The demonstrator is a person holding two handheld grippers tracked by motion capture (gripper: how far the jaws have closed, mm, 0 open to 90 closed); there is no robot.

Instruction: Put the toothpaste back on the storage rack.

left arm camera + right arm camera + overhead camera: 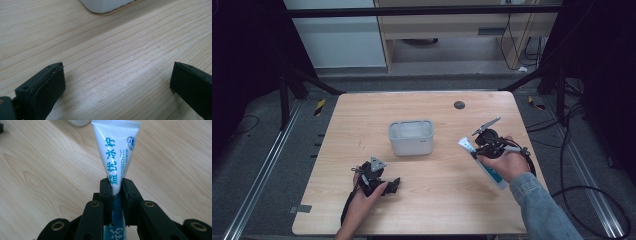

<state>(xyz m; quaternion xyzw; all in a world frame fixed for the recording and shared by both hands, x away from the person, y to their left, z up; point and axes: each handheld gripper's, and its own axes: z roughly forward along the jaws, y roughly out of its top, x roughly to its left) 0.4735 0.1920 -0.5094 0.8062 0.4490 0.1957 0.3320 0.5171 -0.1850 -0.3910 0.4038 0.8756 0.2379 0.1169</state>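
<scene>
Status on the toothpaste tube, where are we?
Done: the right gripper is shut on the toothpaste tube, fingers clamped around its middle, tube off the table. In hand: carrying it, right of the white bin. Left: probably dropping it in the bin, which looks empty. The left gripper is open, with nothing between its fingers.

Between your two grippers the table (437, 180) lies bare, so either hand can cross the near half freely. The one thing standing in the way is the white container (411, 137) at the middle, just ahead of that lane; you can pass it on either side over open wood. A small dark disc (459, 105) lies flat near the far edge, well apart from the container.
</scene>
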